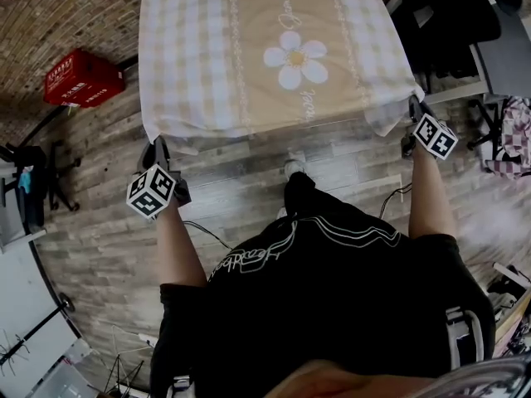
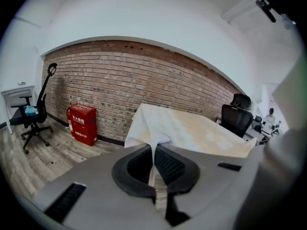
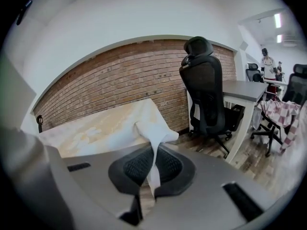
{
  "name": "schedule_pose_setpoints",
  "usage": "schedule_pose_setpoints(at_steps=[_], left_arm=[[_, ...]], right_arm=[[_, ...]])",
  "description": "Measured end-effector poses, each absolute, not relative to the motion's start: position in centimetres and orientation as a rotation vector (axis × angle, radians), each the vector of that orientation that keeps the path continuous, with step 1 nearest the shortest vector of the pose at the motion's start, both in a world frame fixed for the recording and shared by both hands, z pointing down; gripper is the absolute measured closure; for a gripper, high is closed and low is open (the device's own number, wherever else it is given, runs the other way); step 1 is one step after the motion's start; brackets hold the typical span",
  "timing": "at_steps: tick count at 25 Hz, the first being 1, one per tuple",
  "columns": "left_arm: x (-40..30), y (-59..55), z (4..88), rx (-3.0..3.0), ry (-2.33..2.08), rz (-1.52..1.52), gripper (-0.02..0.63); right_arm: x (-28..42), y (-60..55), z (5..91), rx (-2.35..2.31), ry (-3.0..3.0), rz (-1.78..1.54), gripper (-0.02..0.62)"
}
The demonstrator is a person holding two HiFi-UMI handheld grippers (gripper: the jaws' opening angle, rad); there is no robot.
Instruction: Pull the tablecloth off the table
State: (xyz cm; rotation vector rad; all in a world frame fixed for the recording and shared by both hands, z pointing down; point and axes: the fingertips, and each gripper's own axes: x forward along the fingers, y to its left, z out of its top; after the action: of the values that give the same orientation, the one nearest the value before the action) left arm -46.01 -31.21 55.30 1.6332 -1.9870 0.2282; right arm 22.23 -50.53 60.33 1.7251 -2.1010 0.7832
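Observation:
A beige checked tablecloth with a white daisy print covers the table and hangs over its near edge. My left gripper is shut on the cloth's near left corner, and in the left gripper view a fold of cloth is pinched between the black pads. At the near right corner my right gripper is shut on the cloth as well. The right gripper view shows the pinched corner running down between its pads.
A red box stands on the wood floor by the brick wall at left. A black office chair and a white desk are at right. Another chair stands far left. My own legs and feet are just before the table.

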Motion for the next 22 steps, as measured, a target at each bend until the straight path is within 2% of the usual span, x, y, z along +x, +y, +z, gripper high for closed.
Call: schedule_pose_setpoints(at_steps=[22], left_arm=[[-40.5, -24.1, 47.3, 1.755, -1.919, 0.053, 0.601]], right_arm=[[20.8, -41.7, 50.0, 1.801, -2.31, 0.814, 0.598]])
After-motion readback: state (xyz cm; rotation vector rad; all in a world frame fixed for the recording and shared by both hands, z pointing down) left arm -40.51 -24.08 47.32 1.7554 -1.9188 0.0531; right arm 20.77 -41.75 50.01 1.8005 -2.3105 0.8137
